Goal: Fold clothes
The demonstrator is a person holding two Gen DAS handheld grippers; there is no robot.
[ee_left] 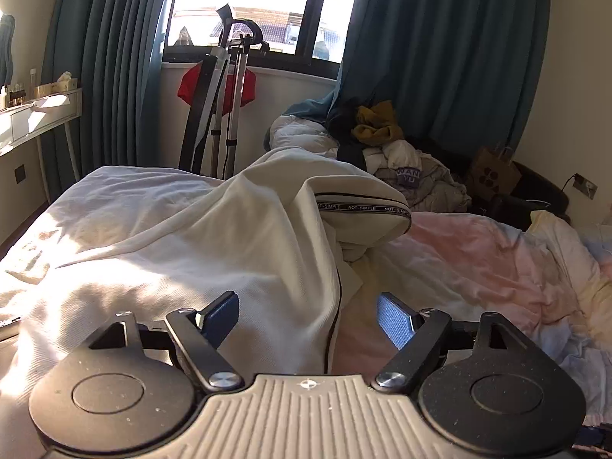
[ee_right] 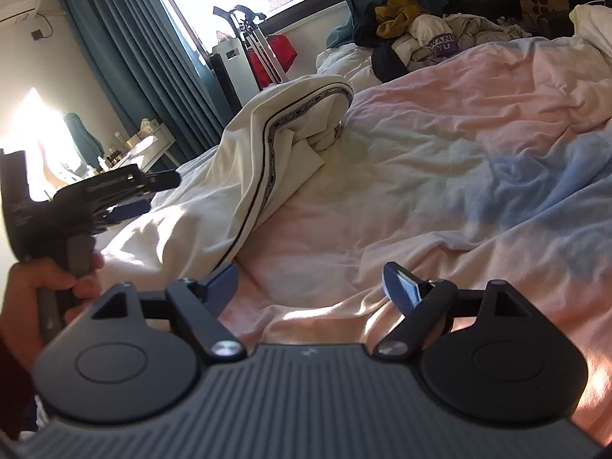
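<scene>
Sunlit bedroom, teal curtains [ee_left: 451,57] drawn back from the window, and a wide bed [ee_right: 440,176] under a rumpled pink-and-blue sheet serves as the folding surface. On it lies the piece in play, a cream garment [ee_left: 214,237] with a dark printed trim tape [ee_left: 359,206] along its edge, and it is far from neat: one end is humped up in a loose roll towards the window, the rest drapes down towards the cameras in soft creases.

Look at the left gripper [ee_left: 308,315]: both blue pads spread wide, nothing pinched. The garment's trimmed edge hangs in the gap between them but neither pad presses on it. From the right wrist view that same tool [ee_right: 130,206] shows at the left edge, gripped by a hand [ee_right: 42,290], poised over the cream cloth.

The right gripper [ee_right: 310,283] is released too, its pads wide apart over bare pink sheet, beside the garment rather than on it.

So where does the fold stand? By the look of it, barely begun or between folds: no flat rectangle, no squared edges, just a bunched heap. It probably needs spreading flat, then folding over and squaring up. And beyond the bed a pile of other clothes [ee_left: 386,141], mustard, white and dark, waits untouched.
</scene>
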